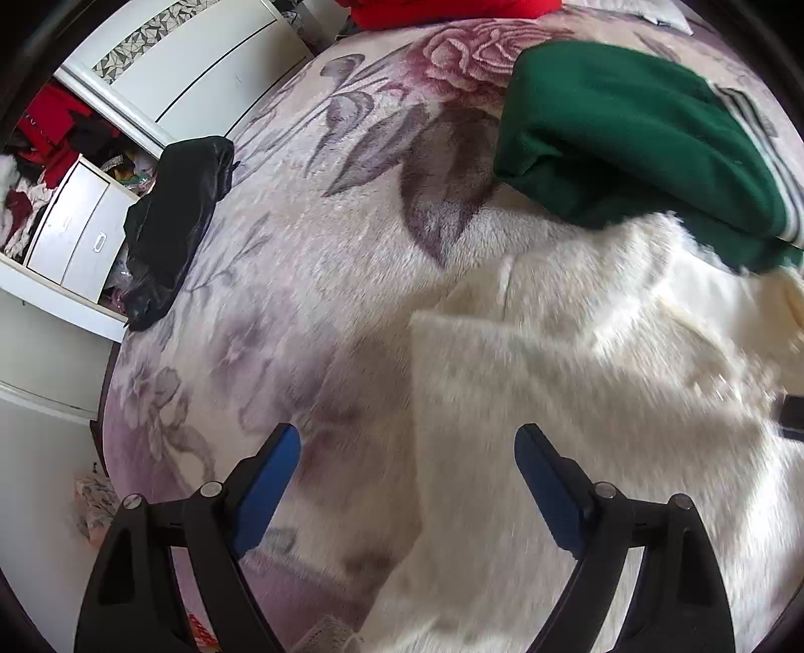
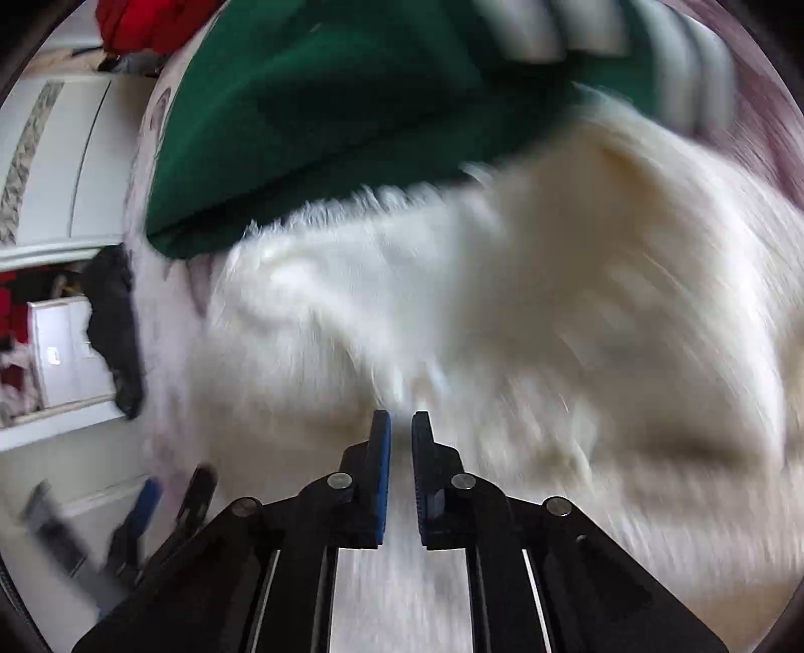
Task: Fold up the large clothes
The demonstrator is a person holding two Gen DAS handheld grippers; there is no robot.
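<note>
A fluffy cream garment (image 1: 578,402) lies on a floral bedspread (image 1: 326,251), its left edge folded straight. My left gripper (image 1: 407,437) is open above that left edge and holds nothing. In the right wrist view the cream garment (image 2: 502,311) fills the frame, blurred by motion. My right gripper (image 2: 400,427) has its jaws nearly closed with a narrow gap, low over the garment; whether fabric is pinched is not visible. A folded green garment (image 1: 628,145) with striped trim lies beyond the cream one; it also shows in the right wrist view (image 2: 352,115).
A black garment (image 1: 171,226) lies at the bed's left edge. A white wardrobe (image 1: 191,65) and open drawers (image 1: 75,236) with clothes stand left of the bed. A red item (image 1: 442,12) lies at the far end. The left gripper (image 2: 151,512) shows blurred at lower left.
</note>
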